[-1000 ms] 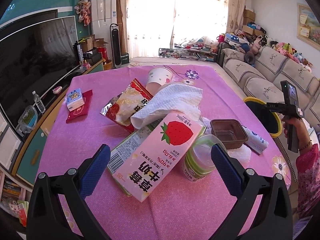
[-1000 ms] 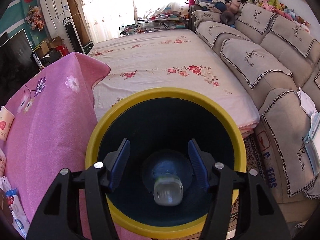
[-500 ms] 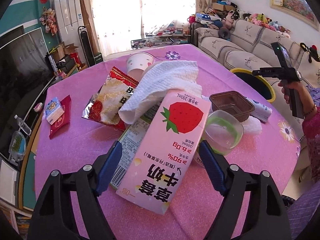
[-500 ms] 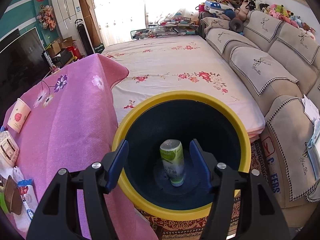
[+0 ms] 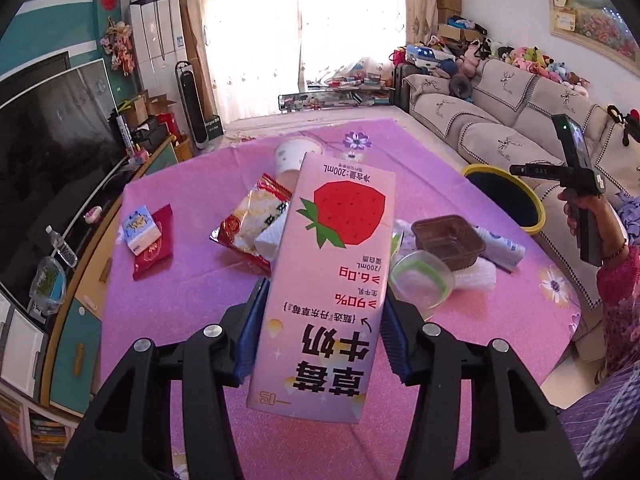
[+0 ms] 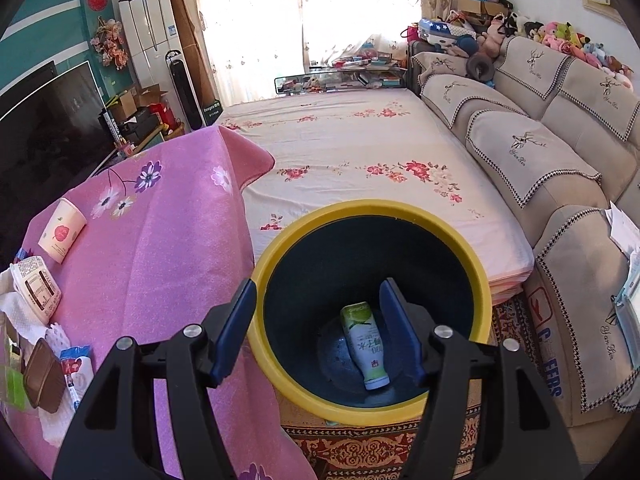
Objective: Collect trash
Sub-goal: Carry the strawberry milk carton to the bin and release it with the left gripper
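The milk carton [image 5: 332, 280] is a tall pink box with a big red strawberry, green leaves and black and red print that reads upside down from this side. It sits tilted between the blue pads of the left gripper [image 5: 320, 336], whose jaws have just been closing and now press on its two sides, holding it above the pink tablecloth [image 5: 192, 280]. Behind it lie a red snack bag [image 5: 248, 220], a paper cup [image 5: 294, 154], a brown tray [image 5: 446, 238] and a clear lidded tub [image 5: 422, 280]. The right gripper [image 6: 318, 330] hangs open and empty over the yellow-rimmed bin [image 6: 372, 208], where a white and green bottle [image 6: 366, 346] lies.
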`<state>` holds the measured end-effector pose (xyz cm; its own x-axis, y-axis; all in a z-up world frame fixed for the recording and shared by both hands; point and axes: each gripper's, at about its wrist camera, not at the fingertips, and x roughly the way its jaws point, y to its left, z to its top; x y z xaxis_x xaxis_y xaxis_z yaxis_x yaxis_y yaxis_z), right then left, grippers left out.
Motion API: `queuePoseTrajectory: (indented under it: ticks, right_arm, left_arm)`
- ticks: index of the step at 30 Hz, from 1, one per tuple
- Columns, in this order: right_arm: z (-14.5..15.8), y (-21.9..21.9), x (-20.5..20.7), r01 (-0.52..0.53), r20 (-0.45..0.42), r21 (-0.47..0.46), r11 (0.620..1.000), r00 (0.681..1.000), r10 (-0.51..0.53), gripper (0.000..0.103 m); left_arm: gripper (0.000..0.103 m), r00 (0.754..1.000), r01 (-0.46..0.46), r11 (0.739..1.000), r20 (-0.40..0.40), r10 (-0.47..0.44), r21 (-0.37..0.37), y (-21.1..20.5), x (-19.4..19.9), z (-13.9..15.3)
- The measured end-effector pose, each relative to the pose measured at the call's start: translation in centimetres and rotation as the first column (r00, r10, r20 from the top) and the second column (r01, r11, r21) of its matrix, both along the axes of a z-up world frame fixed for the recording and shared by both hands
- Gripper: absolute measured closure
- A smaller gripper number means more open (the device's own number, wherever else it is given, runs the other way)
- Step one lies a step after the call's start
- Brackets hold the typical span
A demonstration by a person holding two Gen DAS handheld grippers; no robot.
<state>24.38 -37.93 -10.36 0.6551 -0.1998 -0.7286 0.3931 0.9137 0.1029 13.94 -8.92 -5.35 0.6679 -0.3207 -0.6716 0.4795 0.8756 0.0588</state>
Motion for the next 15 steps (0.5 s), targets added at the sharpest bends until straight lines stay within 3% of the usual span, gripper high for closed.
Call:
queuePoseTrajectory:
  ticks: [7, 15]
  right_arm:
    - [2.1, -0.8, -3.1, 0.013, 0.054, -0.056, 0.998, 0.998, -0.010, 0.040]
    - [4.7, -4.4, -6.8, 0.057, 0.102, -0.106, 0.993, 0.994, -0.046, 0.037]
  left_arm:
    - [0.051, 0.996, 0.085, 0.994, -0.029, -0.088, -0.075, -6.7, -0.7, 3.0]
    - [0.051, 0.952, 0.261, 0.957, -0.131, -0.277, -0.124, -22.6, 2.6, 1.0]
